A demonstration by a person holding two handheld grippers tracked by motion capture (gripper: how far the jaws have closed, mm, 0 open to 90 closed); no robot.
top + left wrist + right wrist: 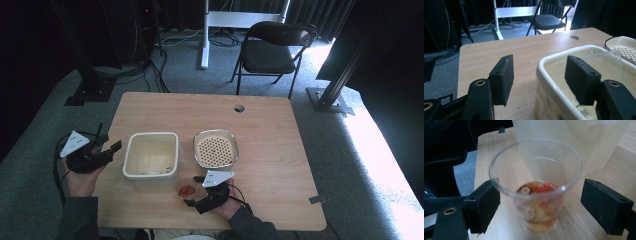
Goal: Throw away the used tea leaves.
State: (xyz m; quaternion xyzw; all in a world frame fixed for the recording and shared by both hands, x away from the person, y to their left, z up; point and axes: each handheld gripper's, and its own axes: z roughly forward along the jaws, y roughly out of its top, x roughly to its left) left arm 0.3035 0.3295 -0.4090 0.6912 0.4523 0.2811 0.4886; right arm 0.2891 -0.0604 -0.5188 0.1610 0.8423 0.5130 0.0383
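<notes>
Straddling the cup (536,192) near the table's front edge, right gripper (541,205) fingers gape (holding nothing); left gripper (539,77) likewise.

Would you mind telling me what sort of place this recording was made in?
Probably a lab or studio set up for recording, not a kitchen. A bare wooden table stands on grey carpet, hemmed by black curtains and metal frame posts, with cables on the floor and a folding chair behind.

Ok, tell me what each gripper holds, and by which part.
Nothing is held. The right gripper stands open around the clear plastic cup; the left gripper is open beside the cream rectangular tub.
</notes>
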